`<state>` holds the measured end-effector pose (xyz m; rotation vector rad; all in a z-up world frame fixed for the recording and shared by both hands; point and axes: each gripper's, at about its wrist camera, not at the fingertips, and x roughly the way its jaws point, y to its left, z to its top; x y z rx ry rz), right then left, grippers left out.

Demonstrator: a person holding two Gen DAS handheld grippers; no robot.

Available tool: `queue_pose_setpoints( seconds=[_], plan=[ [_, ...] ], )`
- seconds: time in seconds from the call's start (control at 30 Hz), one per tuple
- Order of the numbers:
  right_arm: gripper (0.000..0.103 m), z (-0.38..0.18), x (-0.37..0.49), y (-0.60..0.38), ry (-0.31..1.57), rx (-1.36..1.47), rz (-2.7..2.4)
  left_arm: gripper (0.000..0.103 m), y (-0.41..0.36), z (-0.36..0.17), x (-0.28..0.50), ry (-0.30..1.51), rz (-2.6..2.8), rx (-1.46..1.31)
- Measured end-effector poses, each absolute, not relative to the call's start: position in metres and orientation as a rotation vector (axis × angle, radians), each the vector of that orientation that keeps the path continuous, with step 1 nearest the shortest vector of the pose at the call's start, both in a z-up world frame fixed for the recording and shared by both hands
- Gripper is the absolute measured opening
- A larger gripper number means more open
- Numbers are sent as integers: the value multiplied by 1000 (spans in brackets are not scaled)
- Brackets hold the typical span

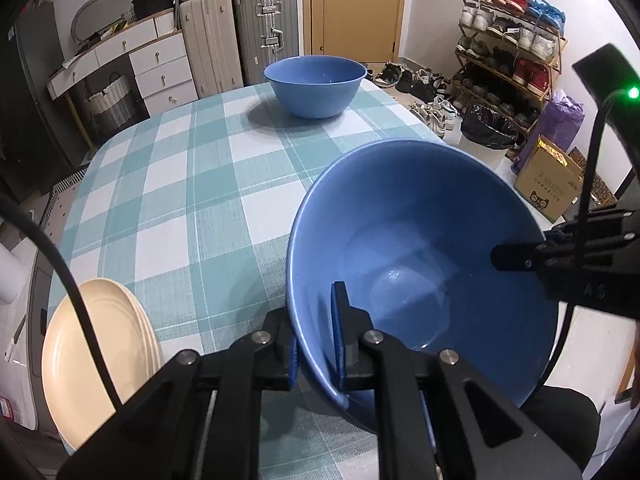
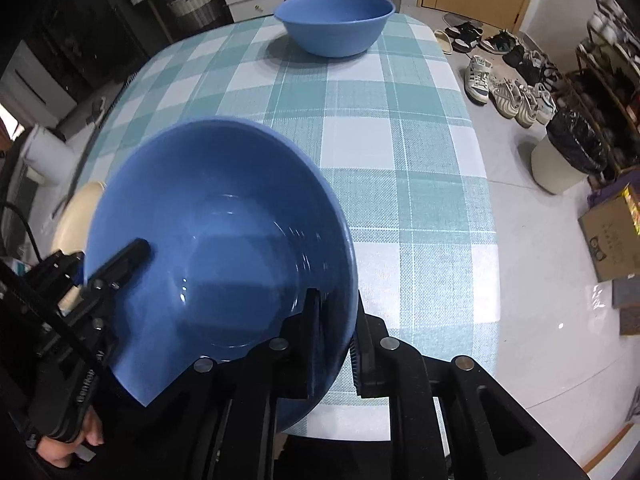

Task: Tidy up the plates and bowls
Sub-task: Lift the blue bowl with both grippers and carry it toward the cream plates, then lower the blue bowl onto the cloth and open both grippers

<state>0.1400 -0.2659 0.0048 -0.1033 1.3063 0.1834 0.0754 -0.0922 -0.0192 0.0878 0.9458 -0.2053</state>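
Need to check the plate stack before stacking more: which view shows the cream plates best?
The left wrist view: the cream plates show their face and stacked rims at the table's near left. The right wrist view shows only a sliver behind the held blue bowl.

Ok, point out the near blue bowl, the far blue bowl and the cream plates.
near blue bowl [image 1: 424,280]: left wrist view, inner base.
far blue bowl [image 1: 316,96]: left wrist view, outer wall.
cream plates [image 1: 96,356]: left wrist view, top plate's face.
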Motion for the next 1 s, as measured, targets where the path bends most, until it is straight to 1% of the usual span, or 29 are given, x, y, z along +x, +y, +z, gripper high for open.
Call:
queue_pose_setpoints(
  seconds=[0.27, 0.57, 0.63, 0.67, 0.7, 0.73, 0.77, 0.8, 0.83, 1.0],
  plan=[
    [16, -8, 144, -263, 1320, -120, 191, 12, -88, -19, 73, 951, -222, 82],
    [16, -13, 146, -263, 1316, -123, 196, 13, -86, -19, 70, 948, -232, 63],
    [16, -12, 146, -264, 1314, -119, 195, 18, -87, -19, 70, 957, -242, 45],
    [17, -12, 147, -265, 1316, -113, 200, 26, -84, -18, 70, 959, -260, 27],
    [17, -10, 147, -266, 1310, -105, 204, 28, -82, -18, 71, 958, -273, 9],
    [18, -9, 147, -267, 1300, -90, 206, 28, -80, -16, 70, 955, -274, -7],
    [18, -10, 147, -268, 1300, -83, 206, 31, -77, -14, 70, 948, -259, -3],
    [18, -10, 146, -268, 1303, -80, 208, 40, -76, -12, 69, 936, -234, 9],
    [18, -11, 146, -268, 1305, -77, 209, 43, -74, -8, 68, 913, -219, 13],
    [18, -12, 145, -267, 1295, -70, 216, 44, -68, -5, 68, 899, -218, 3]
  ],
)
